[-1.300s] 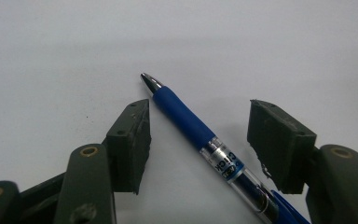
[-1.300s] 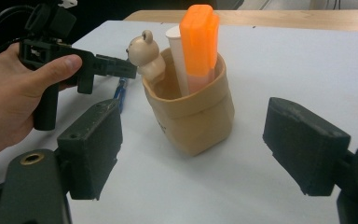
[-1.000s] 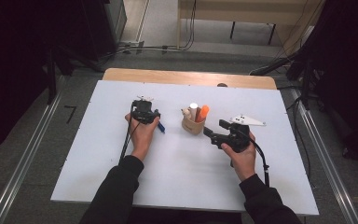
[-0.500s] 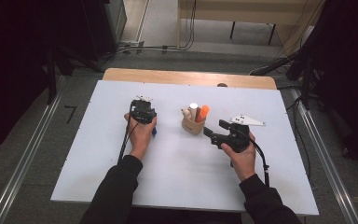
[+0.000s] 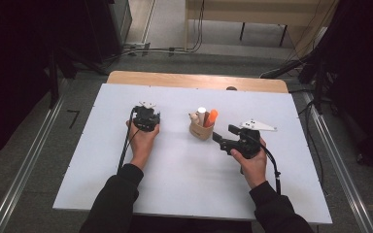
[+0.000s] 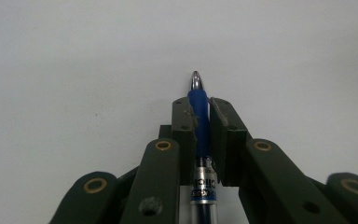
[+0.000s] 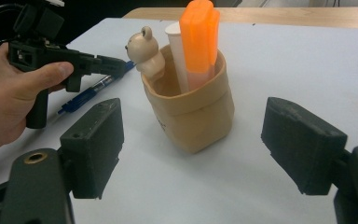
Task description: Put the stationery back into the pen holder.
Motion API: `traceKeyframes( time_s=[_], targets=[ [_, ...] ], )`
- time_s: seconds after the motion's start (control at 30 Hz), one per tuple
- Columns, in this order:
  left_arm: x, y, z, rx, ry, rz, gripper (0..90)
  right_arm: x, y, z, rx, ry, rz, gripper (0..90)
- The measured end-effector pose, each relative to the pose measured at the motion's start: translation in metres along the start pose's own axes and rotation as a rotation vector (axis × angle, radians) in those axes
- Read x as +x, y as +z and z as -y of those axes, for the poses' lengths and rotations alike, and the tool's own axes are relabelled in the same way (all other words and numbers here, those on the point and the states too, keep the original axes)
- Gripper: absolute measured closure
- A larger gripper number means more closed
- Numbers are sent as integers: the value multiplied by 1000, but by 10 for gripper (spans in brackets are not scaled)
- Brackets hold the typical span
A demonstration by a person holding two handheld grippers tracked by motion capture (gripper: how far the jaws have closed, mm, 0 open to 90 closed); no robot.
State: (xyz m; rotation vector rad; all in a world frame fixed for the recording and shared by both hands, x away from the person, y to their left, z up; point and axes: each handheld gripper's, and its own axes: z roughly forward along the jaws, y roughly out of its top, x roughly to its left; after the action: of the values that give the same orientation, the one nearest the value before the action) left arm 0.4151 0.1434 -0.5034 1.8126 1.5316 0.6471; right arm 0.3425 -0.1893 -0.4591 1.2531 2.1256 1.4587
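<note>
A blue pen (image 6: 201,135) with a silver tip sits between the pads of my left gripper (image 6: 200,103). The jaws have just been closing and are now shut on it. In the right gripper view the pen (image 7: 86,95) slants down to the white table (image 5: 175,179) behind the left gripper (image 7: 116,65). A tan paper-bag holder (image 7: 196,116) stands upright with an orange marker (image 7: 199,37), a white tube (image 7: 177,51) and a bear-topped pen (image 7: 144,46) in it. My right gripper (image 7: 196,149) is open, its jaws spread wide just short of the holder. In the high view the left gripper (image 5: 145,119) points down at the left and the right gripper (image 5: 223,138) faces the holder (image 5: 201,130).
A wooden strip (image 5: 194,80) runs along the table's far edge. Bare white tabletop lies in front of and beside both hands. Cables (image 5: 274,167) trail from the grippers along the forearms.
The blue pen end that showed beside the left gripper a second ago is now hidden under it. The left hand shifted slightly. The right hand has not moved.
</note>
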Motion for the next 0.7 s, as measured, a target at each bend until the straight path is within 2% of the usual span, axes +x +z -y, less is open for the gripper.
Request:
traceKeyframes(
  time_s=[0.47, 0.57, 0.7],
  targets=[
    [-5, -12, 1, -31, -1, 88, 816, 0, -1, 0, 2, 5, 0, 194],
    [-5, -17, 0, -41, -17, 114, 816, 0, -1, 0, 1, 6, -1, 194],
    [-7, -26, -2, -62, -11, 139, 815, 1, -1, 0, -4, 7, -5, 194]
  ],
)
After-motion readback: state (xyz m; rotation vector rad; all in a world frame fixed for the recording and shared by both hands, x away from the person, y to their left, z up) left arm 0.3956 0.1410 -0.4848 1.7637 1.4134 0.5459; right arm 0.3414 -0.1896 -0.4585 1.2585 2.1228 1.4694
